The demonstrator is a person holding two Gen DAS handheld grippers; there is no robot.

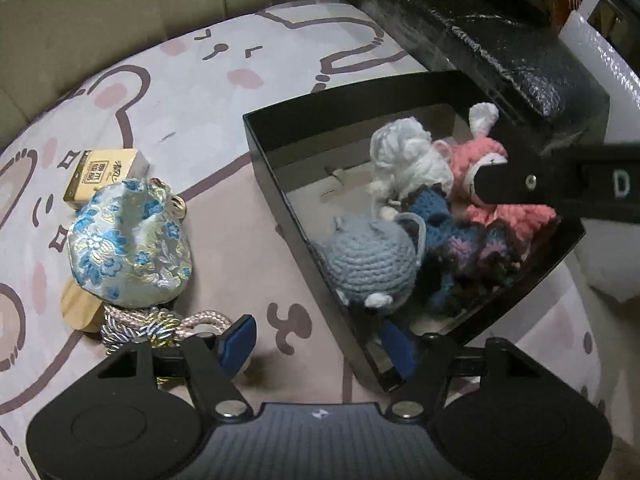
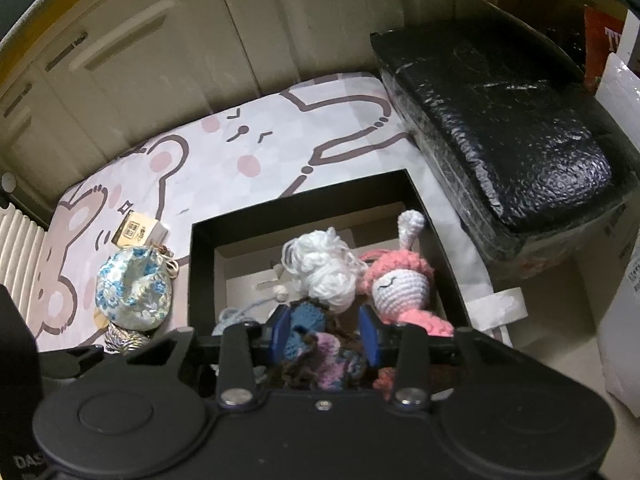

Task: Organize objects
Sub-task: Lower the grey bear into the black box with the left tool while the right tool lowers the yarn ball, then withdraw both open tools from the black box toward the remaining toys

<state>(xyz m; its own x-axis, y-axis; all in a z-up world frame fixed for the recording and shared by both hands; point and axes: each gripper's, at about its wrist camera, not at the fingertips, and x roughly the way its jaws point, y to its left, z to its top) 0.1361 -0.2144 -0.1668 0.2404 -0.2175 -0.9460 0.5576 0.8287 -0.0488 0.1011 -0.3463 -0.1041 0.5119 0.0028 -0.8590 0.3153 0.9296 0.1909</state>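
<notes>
A black box (image 1: 264,152) (image 2: 200,264) on the bear-print mat (image 1: 200,92) holds several crochet toys: a white yarn one (image 1: 404,152) (image 2: 328,276), a pink bunny (image 1: 480,160) (image 2: 400,284), a grey one (image 1: 368,256) and a blue-and-purple one (image 1: 440,232) (image 2: 308,320). My right gripper (image 2: 325,334) is inside the box, shut on the blue-and-purple toy. One of its black fingers (image 1: 520,184) crosses the pink bunny. My left gripper (image 1: 316,346) is open astride the box's near wall, holding nothing. A blue floral pouch (image 1: 128,240) (image 2: 132,284) lies left of the box.
A small gold carton (image 1: 100,176) (image 2: 138,232) lies behind the pouch. The pouch's braided cord (image 1: 160,324) reaches my left finger. A black wrapped package (image 1: 480,20) (image 2: 500,120) borders the mat behind the box. Cupboard doors (image 2: 160,40) stand beyond; a white bag (image 2: 620,280) sits right.
</notes>
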